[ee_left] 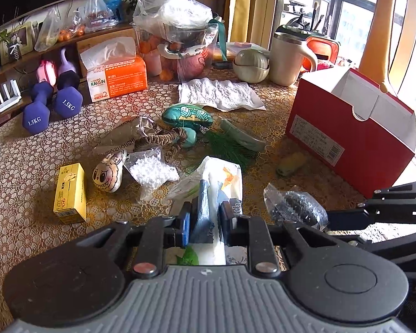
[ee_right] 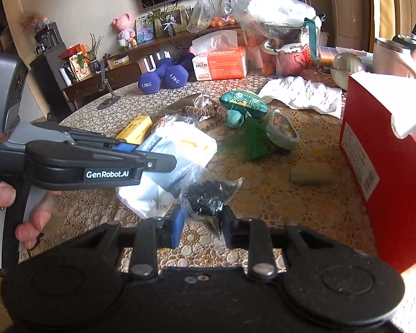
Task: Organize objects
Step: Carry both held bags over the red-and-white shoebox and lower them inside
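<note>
We see a cluttered table point(ee_left: 27, 166) covered in a gold lace-patterned cloth, viewed from two hand-held grippers. Our left gripper point(ee_left: 205, 222) has its jaws pinched on a white plastic packet point(ee_left: 222, 177) with blue and orange print, held just above the cloth. Our right gripper point(ee_right: 202, 222) has its jaws closed on a clear bag of black scouring material point(ee_right: 205, 194), beside the packet. In the right view, a person's fingers point(ee_right: 33, 222) wrap the left gripper's handle.

An open red cardboard box point(ee_left: 346, 133) stands at the right of the table, well apart from both held things. Behind the packet lie a green brush point(ee_left: 230, 147), a teal glasses case point(ee_left: 187, 115), a braided rope point(ee_left: 158, 138) and a bag of white beads point(ee_left: 151, 170). To the left sit a yellow carton point(ee_left: 70, 194) and a white toy with a drawn face point(ee_left: 108, 174). Further back stand two purple dumbbells point(ee_left: 52, 105), an orange tissue pack point(ee_left: 116, 79), a crumpled paper towel point(ee_left: 222, 94) and a cream mug point(ee_left: 287, 58).
</note>
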Available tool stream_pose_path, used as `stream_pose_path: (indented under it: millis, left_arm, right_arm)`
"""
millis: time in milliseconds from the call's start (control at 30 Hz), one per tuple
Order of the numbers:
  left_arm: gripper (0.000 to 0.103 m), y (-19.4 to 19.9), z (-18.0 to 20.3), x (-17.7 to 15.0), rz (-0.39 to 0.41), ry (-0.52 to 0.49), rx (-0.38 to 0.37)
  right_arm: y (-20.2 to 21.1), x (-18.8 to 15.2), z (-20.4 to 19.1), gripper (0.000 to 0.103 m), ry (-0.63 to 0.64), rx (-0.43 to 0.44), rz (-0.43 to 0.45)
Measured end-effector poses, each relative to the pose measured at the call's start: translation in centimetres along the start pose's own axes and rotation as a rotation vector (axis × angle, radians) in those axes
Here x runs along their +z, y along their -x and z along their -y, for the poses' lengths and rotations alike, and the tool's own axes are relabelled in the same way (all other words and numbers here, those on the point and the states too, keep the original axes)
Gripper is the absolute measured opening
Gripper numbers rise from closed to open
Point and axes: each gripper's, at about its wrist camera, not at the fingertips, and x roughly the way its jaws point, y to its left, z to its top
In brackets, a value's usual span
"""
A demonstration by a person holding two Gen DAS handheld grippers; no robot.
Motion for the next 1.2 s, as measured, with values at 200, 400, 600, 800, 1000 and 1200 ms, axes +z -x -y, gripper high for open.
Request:
stream_pose_path:
  millis: [200, 400, 600, 800, 1000, 1200]
  left_arm:
    - [0.021, 2.4, 1.7, 1.3, 0.007, -0.019, -0.006]
    - [0.021, 4.5, 3.9, 3.3, 0.023, -0.033, -0.043]
    - [0.021, 6.0, 6.8, 5.7, 0.038, -0.080, -0.087]
    - [0.021, 6.9, 10.2, 8.8, 0.066, -0.121, -0.140]
    - [0.021, 6.3, 13.9, 12.3, 0.087, -0.161, -0.200]
    - [0.021, 3.2, 18.3, 15.0, 0.058, -0.198, -0.230]
  right_arm:
    - [3.7, 0.9, 0.9, 0.027, 0.008, -0.008, 0.019]
    - [8.4, 1.9, 2.4, 0.027, 0.025, -0.028, 0.070]
    - [12.3, 3.3, 5.2, 0.027, 0.005, -0.078, 0.137]
    - [14.7, 4.3, 8.7, 0.027, -0.033, -0.149, 0.183]
    - [16.1, 4.9, 12.9, 0.027, -0.067, -0.237, 0.218]
    - [15.6, 4.8, 17.1, 0.027, -0.106, -0.302, 0.196]
